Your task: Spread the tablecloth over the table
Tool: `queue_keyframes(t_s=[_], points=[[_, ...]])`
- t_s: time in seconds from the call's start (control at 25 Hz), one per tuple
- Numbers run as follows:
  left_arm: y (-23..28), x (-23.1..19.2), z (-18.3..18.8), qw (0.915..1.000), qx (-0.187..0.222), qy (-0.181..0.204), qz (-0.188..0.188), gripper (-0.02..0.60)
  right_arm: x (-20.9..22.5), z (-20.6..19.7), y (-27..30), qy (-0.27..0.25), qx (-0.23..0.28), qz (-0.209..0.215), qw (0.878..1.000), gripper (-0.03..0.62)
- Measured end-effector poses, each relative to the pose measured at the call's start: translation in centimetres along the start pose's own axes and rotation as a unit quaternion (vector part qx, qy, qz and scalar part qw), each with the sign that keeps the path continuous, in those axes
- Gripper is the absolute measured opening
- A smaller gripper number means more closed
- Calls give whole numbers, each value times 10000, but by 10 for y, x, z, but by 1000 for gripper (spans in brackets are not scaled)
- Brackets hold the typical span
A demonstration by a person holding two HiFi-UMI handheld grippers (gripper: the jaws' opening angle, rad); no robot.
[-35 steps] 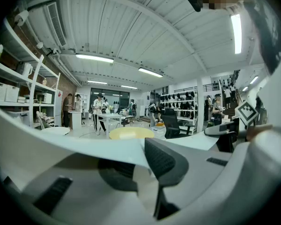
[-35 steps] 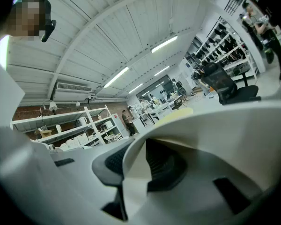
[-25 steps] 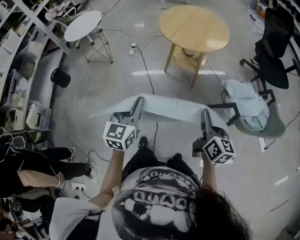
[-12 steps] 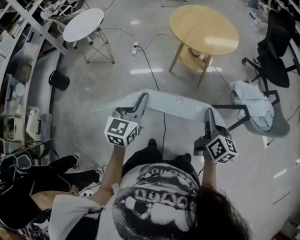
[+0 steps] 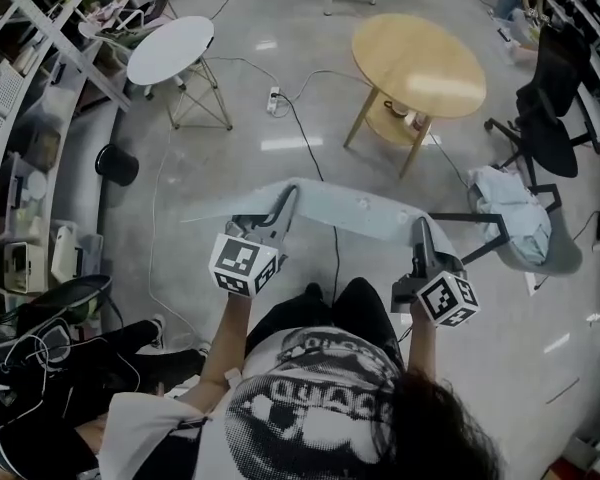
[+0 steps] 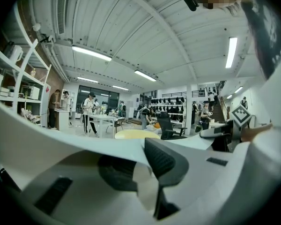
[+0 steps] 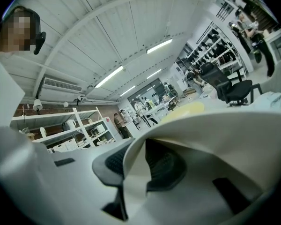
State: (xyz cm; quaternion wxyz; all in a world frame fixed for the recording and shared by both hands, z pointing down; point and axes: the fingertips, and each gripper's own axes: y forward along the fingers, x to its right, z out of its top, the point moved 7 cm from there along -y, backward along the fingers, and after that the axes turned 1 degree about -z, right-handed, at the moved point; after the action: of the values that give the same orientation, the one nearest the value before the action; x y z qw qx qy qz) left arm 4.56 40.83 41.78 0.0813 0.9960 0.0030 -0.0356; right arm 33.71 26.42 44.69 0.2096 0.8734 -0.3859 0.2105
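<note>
The tablecloth (image 5: 352, 208) rests on nothing yet. It hangs as a pale band stretched between the two grippers in front of the person's chest, above the floor (image 5: 230, 168) and well short of the round wooden table (image 5: 420, 53) it is meant for. The left gripper (image 5: 283, 204) is clamped on one end of the upper hem, and the left gripper view shows the hem pinched between its dark pads (image 6: 166, 161). The right gripper (image 5: 418, 230) is closed on the other end, with the hem folding over between its pads (image 7: 166, 168). Holding the two ends well apart and roughly level probably keeps that edge taut and the sheet open, so it can be drawn across the tabletop in one pass rather than dropped in a heap. The tabletop looks bare, which suits that. Open floor crossed by a cable (image 5: 320, 158) lies between the person and the table, so spreading has not begun. A chair (image 5: 520, 218) draped with fabric stands near the right gripper and could catch the hanging end.
</note>
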Motion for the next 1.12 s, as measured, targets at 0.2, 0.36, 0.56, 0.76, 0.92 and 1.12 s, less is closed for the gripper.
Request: queue_keyframes(t_s=[0.2, 0.36, 0.56, 0.76, 0.92, 1.12], points=[[4, -17, -2, 10000, -33, -65, 41, 48, -8, 0, 17, -56, -64, 22, 10000, 66], [11, -31, -8, 9998, -114, -168, 71, 49, -7, 2, 41, -64, -108, 61, 9999, 60], [31, -60, -8, 9993, -131, -213, 272, 51, -7, 6, 91, -64, -215, 224, 9995, 57], [71, -103, -7, 9986, -226, -191, 429, 51, -1, 11, 160, 39, -341, 382, 9987, 55], [118, -145, -1, 9976, -382, -222, 528, 49, 7, 20, 224, 191, -490, 469, 9975, 57], [184, -184, 21, 9976, -449, -208, 488, 49, 22, 47, 290, 332, -478, 495, 9971, 57]])
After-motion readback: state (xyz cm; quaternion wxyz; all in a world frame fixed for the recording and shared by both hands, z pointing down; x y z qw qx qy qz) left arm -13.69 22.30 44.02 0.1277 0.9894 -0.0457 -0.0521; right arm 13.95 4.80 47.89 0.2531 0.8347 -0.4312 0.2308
